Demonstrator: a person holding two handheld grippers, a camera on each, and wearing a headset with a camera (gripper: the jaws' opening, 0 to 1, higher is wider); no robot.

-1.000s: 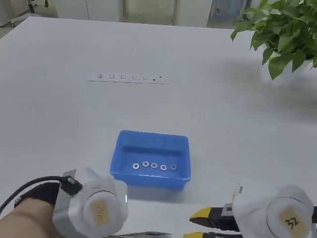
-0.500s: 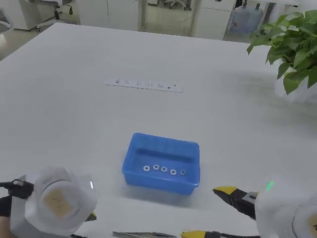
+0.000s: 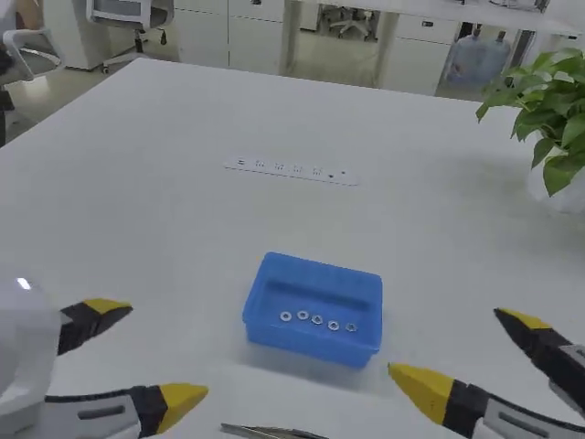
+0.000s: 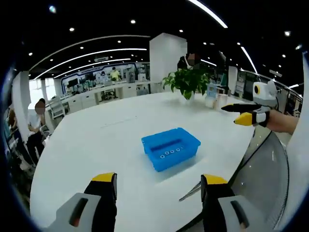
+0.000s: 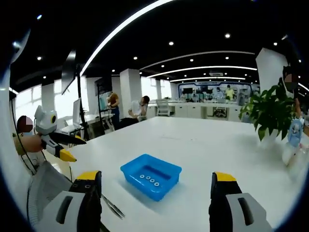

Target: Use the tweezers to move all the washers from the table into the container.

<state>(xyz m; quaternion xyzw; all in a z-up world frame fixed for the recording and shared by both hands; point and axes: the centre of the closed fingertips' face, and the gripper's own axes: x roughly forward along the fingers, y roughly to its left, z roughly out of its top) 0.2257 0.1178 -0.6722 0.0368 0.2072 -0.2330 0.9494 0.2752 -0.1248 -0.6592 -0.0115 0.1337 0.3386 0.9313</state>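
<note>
Head view: left gripper (image 3: 165, 353), right gripper (image 3: 445, 342) flank container (image 3: 309, 345), fingers (image 3: 175, 400) spread.

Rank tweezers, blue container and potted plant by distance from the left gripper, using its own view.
1. Tweezers, close beside the left gripper, lower right.
2. Blue container, straight ahead, mid-view.
3. Potted plant, far back, upper centre.
</note>
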